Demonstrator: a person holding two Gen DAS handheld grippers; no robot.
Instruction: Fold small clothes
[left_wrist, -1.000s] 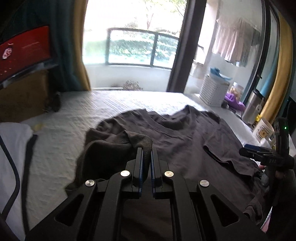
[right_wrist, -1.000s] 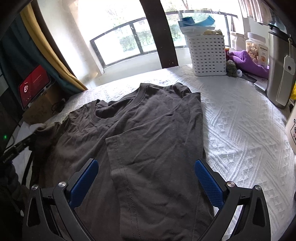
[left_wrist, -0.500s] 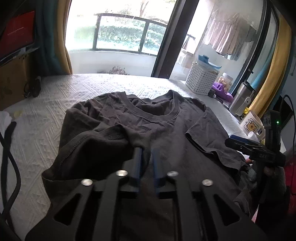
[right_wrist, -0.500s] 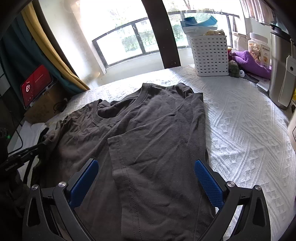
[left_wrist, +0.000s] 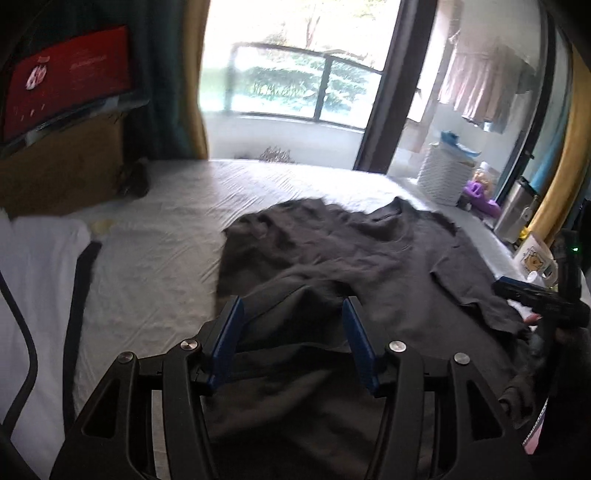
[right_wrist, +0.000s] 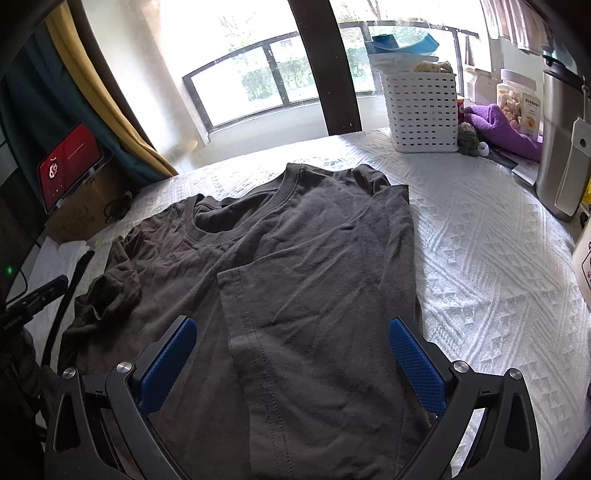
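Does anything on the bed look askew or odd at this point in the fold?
Yes. The dark T-shirt is folded neatly along one side, sleeve laid flat, but its other sleeve lies bunched and crumpled near the edge beside the left hand-held gripper, whose jaws are opening with nothing clamped.

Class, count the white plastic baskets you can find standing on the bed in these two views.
1. The basket stands at the bed's far right corner by the window, beside a purple cloth; the left view shows the same one.
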